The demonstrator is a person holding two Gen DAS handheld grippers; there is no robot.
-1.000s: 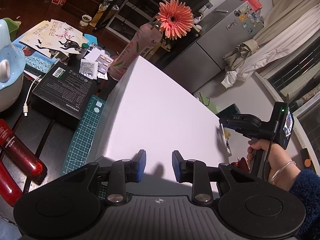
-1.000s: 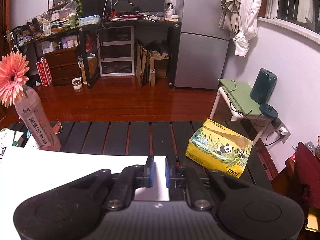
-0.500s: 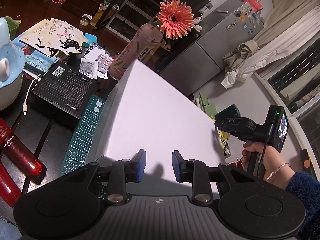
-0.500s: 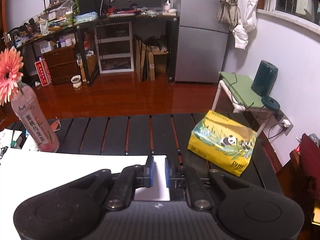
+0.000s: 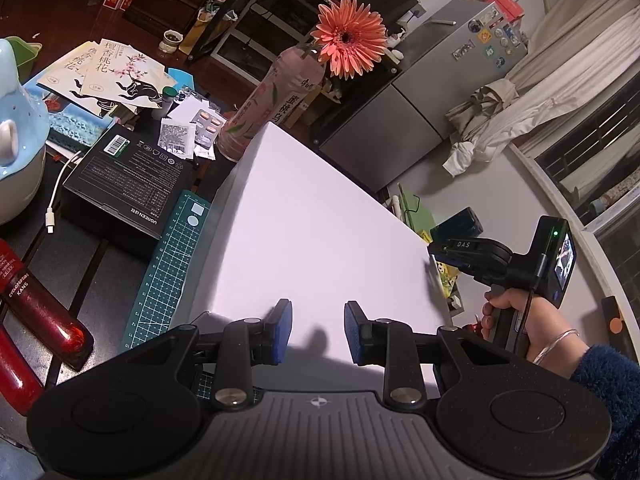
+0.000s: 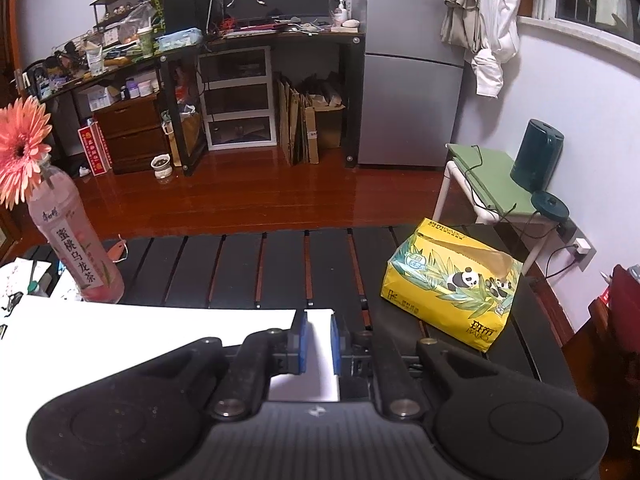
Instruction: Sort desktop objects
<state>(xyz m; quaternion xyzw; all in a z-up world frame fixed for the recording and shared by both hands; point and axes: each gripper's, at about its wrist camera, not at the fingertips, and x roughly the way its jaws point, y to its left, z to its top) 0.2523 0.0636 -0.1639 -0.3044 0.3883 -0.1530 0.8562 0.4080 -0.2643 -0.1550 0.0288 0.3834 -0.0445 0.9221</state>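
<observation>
If raised by one corner only, could swing the board into the bottle and topple its flower. Left gripper: wide open, empty, over the board's near edge. Right gripper: nearly closed at the board's right corner, grip unclear. Board flat on the table, overlapping the mat. Left of it, tube, box; farther right, tissue pack.
</observation>
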